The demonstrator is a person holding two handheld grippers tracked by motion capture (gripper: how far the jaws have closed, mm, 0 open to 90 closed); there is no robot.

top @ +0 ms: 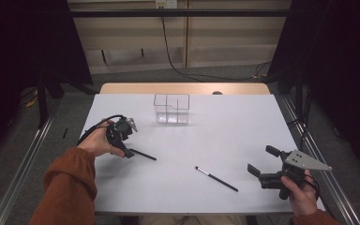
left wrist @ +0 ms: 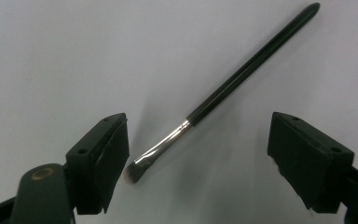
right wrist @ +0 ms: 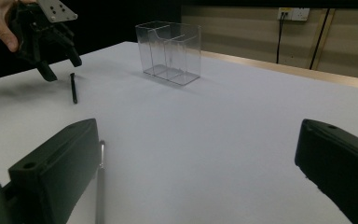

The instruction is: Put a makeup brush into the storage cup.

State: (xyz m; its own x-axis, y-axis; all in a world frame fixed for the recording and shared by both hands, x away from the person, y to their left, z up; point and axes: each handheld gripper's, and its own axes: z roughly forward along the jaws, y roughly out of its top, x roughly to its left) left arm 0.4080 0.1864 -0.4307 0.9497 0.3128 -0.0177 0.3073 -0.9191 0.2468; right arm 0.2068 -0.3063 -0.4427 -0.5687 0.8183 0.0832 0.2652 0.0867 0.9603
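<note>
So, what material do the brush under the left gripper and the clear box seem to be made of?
The brush: a glossy black handle, perhaps lacquered wood or plastic, going by its sheen; a shiny silver ferrule, probably metal; short dark bristles, fibre unclear. It lies flat between the open jaws of the left gripper. The clear box: transparent hard plastic, probably acrylic, since the table shows through its walls and divider.

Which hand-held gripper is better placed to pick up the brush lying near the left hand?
The left hand-held gripper: its open jaws already straddle that brush. The right hand-held gripper is far across the table.
</note>
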